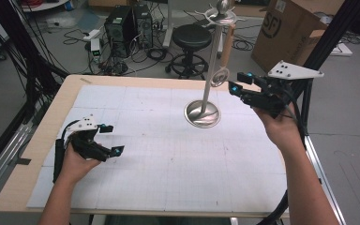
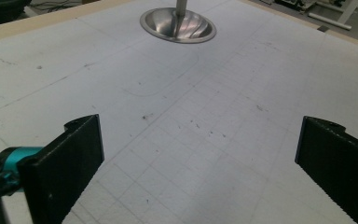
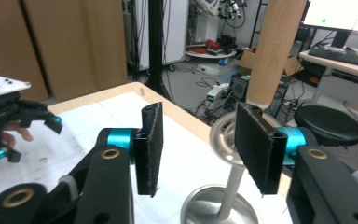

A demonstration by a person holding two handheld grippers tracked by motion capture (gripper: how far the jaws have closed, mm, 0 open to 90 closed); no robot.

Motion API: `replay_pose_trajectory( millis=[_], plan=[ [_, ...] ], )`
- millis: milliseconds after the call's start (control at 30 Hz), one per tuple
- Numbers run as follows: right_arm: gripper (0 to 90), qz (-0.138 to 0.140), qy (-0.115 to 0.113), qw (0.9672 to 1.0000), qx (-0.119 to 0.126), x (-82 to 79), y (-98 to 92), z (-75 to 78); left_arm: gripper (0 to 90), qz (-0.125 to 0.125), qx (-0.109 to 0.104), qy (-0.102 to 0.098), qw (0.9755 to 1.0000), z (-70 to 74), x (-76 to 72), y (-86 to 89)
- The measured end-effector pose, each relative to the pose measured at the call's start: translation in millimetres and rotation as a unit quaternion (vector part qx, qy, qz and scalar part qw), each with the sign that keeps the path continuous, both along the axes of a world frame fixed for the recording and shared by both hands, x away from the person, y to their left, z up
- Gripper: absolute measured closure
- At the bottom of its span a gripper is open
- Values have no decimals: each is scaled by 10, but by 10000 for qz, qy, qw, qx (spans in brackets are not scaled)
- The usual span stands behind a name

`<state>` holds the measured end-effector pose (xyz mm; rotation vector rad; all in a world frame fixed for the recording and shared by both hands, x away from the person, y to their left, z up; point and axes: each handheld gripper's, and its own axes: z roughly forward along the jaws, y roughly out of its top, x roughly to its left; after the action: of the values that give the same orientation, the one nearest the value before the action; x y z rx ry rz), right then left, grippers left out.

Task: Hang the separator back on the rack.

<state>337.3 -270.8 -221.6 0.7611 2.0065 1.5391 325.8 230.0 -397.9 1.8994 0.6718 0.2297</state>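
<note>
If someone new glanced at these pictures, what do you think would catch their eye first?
Probably the tall polished metal stand with its round dished base, upright on the far right part of the white gridded mat, a small metal ring partway up its pole. Next, the right tongs, raised beside that ring with the jaws parted and nothing pressed between them. The left tongs rest low at the mat's near left, jaws wide open.

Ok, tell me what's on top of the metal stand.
The stand carries a ring of hooked arms with a round knob above it, and a small ring partway up the pole. Nothing is seen hanging from the hooks; their far side is too small to tell.
</note>
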Motion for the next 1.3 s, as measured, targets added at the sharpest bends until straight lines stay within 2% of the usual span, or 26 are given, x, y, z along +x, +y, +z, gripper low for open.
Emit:
replay_pose_trajectory(
  millis=[167, 500, 733, 933, 1300],
  plan=[
    [500, 67, 43, 10000, 25, -65, -22, -106, 16, -1, -28, -19, 10000, 6, -1, 11],
    [460, 124, 210, 9996, 110, -79, -63, -350, 17, -53, -6, -54, 10000, 8, -5, -4],
    [434, 234, 262, 9994, -42, -103, -42, -496, 17, -28, -63, -46, 10000, 14, -13, 6],
    [403, 335, 343, 9987, -162, -137, -31, -624, 16, -65, -30, -60, 10000, 9, -11, -11],
    [349, 452, 482, 9977, -119, -179, -61, -855, 16, -58, -37, -40, 10000, 8, -15, -9]
  ],
)
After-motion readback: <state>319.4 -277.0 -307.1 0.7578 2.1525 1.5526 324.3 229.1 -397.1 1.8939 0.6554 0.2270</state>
